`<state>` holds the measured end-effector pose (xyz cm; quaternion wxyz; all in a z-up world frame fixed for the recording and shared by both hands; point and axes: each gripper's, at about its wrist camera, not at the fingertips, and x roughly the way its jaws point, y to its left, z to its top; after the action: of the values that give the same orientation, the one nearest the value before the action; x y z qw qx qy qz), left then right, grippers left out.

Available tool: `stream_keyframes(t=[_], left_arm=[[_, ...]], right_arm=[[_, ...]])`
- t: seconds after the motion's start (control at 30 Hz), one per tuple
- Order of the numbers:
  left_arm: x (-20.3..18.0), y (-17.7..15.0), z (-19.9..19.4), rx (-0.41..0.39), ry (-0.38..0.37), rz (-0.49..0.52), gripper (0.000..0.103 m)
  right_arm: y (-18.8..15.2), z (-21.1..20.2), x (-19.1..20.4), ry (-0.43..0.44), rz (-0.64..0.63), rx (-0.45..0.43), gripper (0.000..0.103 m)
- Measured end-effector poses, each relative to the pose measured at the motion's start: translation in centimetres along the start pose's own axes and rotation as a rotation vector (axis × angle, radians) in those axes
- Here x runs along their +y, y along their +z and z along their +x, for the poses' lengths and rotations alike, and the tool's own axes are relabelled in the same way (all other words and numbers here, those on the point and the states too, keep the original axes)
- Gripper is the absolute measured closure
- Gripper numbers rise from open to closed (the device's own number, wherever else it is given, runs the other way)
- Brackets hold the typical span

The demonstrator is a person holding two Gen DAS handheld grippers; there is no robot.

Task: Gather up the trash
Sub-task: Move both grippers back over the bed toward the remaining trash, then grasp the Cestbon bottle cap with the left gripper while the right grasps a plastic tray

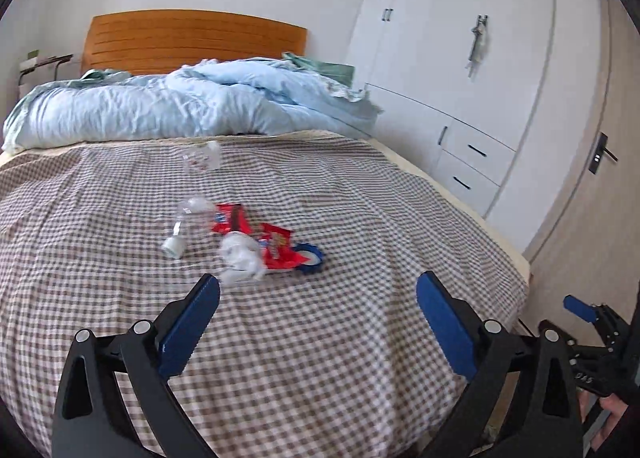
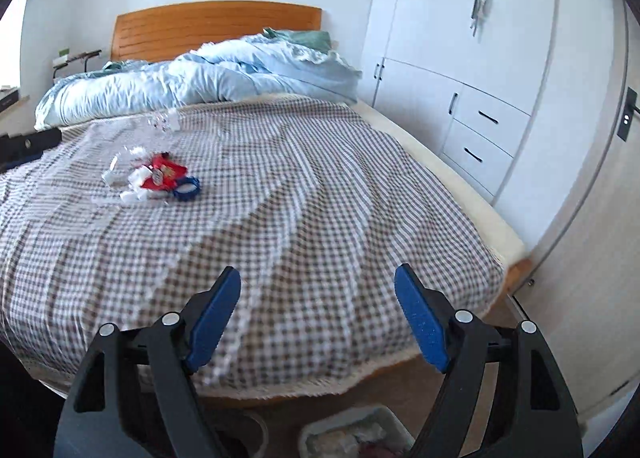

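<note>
Trash lies in a heap on the checked bed cover [image 1: 320, 338]: a clear plastic bottle with a white cap [image 1: 188, 225], red snack wrappers [image 1: 276, 246], a crumpled white plastic piece [image 1: 242, 254], a blue tape ring [image 1: 310, 256] and a clear cup [image 1: 204, 155] farther back. My left gripper [image 1: 318, 290] is open and empty, just short of the heap. My right gripper [image 2: 318, 282] is open and empty over the bed's near edge, far from the heap [image 2: 160, 177]. The right gripper also shows in the left wrist view [image 1: 588, 312].
A light blue duvet [image 1: 180, 105] is bunched at the wooden headboard [image 1: 192, 41]. White wardrobes with drawers [image 1: 472, 153] line the right side. A trash bin with a white liner [image 2: 356, 434] stands on the floor below the bed's foot.
</note>
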<state>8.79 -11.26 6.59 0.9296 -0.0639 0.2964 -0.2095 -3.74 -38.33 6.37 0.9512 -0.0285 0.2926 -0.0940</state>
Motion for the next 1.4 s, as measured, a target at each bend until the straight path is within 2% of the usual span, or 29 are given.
stream_keyframes(t=[0.07,0.13,0.23,0.37,0.43,0.53,0.6,0.67,0.73,0.8,0.9,0.97,1.03,1.07,1.13,1.2,1.33,1.4], left_arm=[[3.1,-0.3,0.9,0.035,0.051,-0.046,0.008],[5.9,-0.8,2.0,0.088,0.101,-0.088,0.008],[9.5,-1.4,2.3,0.084,0.163,-0.116,0.008],[12.9,-1.9,2.6,0.074,0.24,-0.136,0.008],[14.5,-2.2,3.0,0.076,0.281,-0.158,0.008],[16.1,-2.8,4.0,0.102,0.312,-0.171,0.009],[16.4,-2.6,5.1,0.124,0.284,-0.129,0.009],[16.3,-2.2,6.4,0.139,0.263,-0.099,0.009],[16.1,-1.2,8.9,0.188,0.247,-0.086,0.019],[15.6,-0.1,12.0,0.255,0.223,-0.049,0.028],[14.3,1.2,17.4,0.348,0.257,0.097,0.03],[13.6,1.7,20.4,0.377,0.309,0.188,0.031],[13.3,2.0,22.4,0.401,0.331,0.239,0.047],[13.4,2.1,23.2,0.416,0.332,0.237,0.051],[13.8,2.2,23.7,0.438,0.318,0.208,0.071],[14.0,2.4,22.7,0.392,0.316,0.183,0.071],[14.2,3.0,17.8,0.261,0.269,0.086,0.072],[14.2,2.9,15.7,0.214,0.271,0.062,0.072]], right_arm=[[1.2,0.8,1.9,0.065,0.03,-0.051,0.02],[2.4,2.0,4.4,0.123,0.048,-0.086,0.02],[4.2,4.3,7.9,0.191,0.054,-0.12,0.02],[6.9,8.0,11.7,0.268,0.126,-0.16,0.02],[7.4,10.1,13.1,0.292,0.167,-0.162,0.02],[6.0,12.0,13.9,0.318,0.196,-0.133,0.02],[5.2,12.7,14.1,0.295,0.157,-0.073,0.02],[4.9,13.2,13.2,0.288,0.214,-0.052,0.02],[4.8,13.6,12.2,0.352,0.298,-0.028,0.02],[4.7,14.2,11.9,0.394,0.323,0.015,0.02],[4.5,14.8,11.6,0.419,0.334,0.052,0.02],[4.5,14.9,11.0,0.435,0.356,0.054,0.02],[4.5,14.9,10.3,0.435,0.375,0.056,0.02],[4.5,15.0,10.0,0.44,0.381,0.056,0.02],[4.4,15.2,9.7,0.44,0.39,0.065,0.02],[4.3,15.6,9.5,0.438,0.397,0.078,0.02],[4.1,16.1,9.3,0.448,0.423,0.104,0.02],[4.1,16.1,9.6,0.442,0.418,0.101,0.02]])
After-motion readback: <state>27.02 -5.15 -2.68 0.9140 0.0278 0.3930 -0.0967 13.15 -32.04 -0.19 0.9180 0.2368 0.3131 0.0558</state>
